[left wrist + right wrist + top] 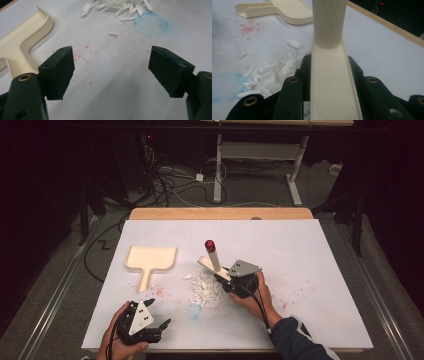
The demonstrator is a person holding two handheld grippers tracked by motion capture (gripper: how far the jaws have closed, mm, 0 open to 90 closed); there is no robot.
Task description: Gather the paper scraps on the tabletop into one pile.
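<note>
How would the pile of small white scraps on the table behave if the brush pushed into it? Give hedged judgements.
The white scraps are many loose, tiny pieces, so they would probably scatter rather than move as one. They look thin and light, so some may slip past the brush held in the right gripper. Strays already lie apart from the pile.

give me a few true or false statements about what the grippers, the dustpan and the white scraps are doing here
1. The right gripper is shut on the cream brush. True.
2. The left gripper holds the dustpan. False: its jaws stand open with nothing between them, and the dustpan lies apart on the table.
3. The white scraps lie inside the dustpan. False: they lie in a heap on the white table cover, between the dustpan and the right gripper.
4. A blue stain marks the cover beside the scraps. True.
5. The brush handle ends in a red tip. True.
</note>
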